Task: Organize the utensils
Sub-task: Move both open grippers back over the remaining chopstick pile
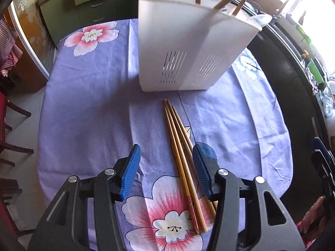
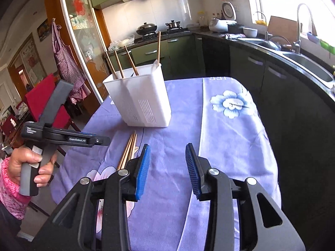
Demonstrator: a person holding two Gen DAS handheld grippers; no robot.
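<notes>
Three wooden chopsticks lie together on the purple flowered tablecloth, pointing toward a white slotted utensil holder. My left gripper hovers open over them, and they lie between its blue pads, closer to the right pad. Several more chopsticks stand upright in the holder. My right gripper is open above bare cloth, with nothing between its fingers. The loose chopsticks lie just to its left. A hand holds the left gripper's handle at the left edge of the right wrist view.
The table is narrow. A dark kitchen counter with a sink runs close along its right side. Red chairs stand off its left side. Green cabinets and a stove lie beyond the far end.
</notes>
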